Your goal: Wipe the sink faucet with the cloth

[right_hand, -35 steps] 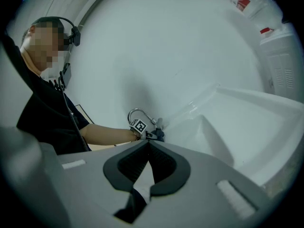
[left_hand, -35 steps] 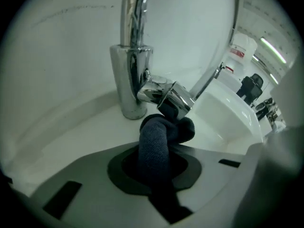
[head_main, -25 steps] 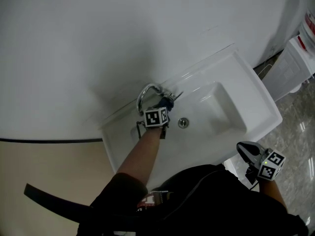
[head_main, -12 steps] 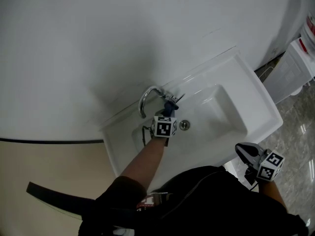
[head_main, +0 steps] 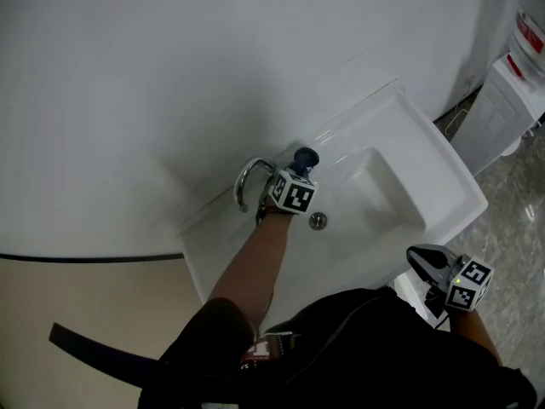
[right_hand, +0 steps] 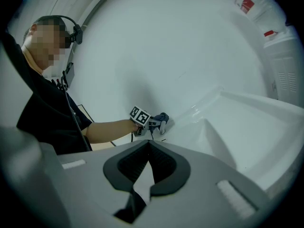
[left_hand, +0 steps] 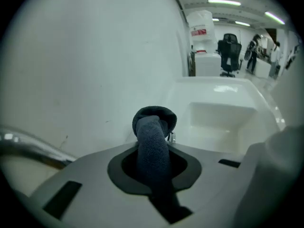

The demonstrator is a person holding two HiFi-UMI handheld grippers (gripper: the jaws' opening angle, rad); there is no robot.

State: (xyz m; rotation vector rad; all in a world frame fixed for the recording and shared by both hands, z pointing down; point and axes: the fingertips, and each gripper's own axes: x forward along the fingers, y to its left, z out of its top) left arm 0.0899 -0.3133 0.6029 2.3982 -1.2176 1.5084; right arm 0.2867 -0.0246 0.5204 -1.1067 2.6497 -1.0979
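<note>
The cloth point(left_hand: 153, 141), a dark blue towelling wad, looks soft, light and yielding, so it should mould round the chrome. It is best gripped mid-roll with a rounded end left proud, as here. The left tongs point(left_hand: 153, 170) pinch it, holding it just beside the arched faucet point(head_main: 247, 180), above the back ledge of the glossy white sink point(head_main: 443, 186). The right tongs point(right_hand: 142, 175) are pressed together, empty, near the sink's front corner.

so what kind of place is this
Probably a wash corner of an office or lab, not a home: a white sink with a chrome faucet on a plain wall, what looks like a water dispenser beside it, and an office chair under strip lights beyond.
</note>
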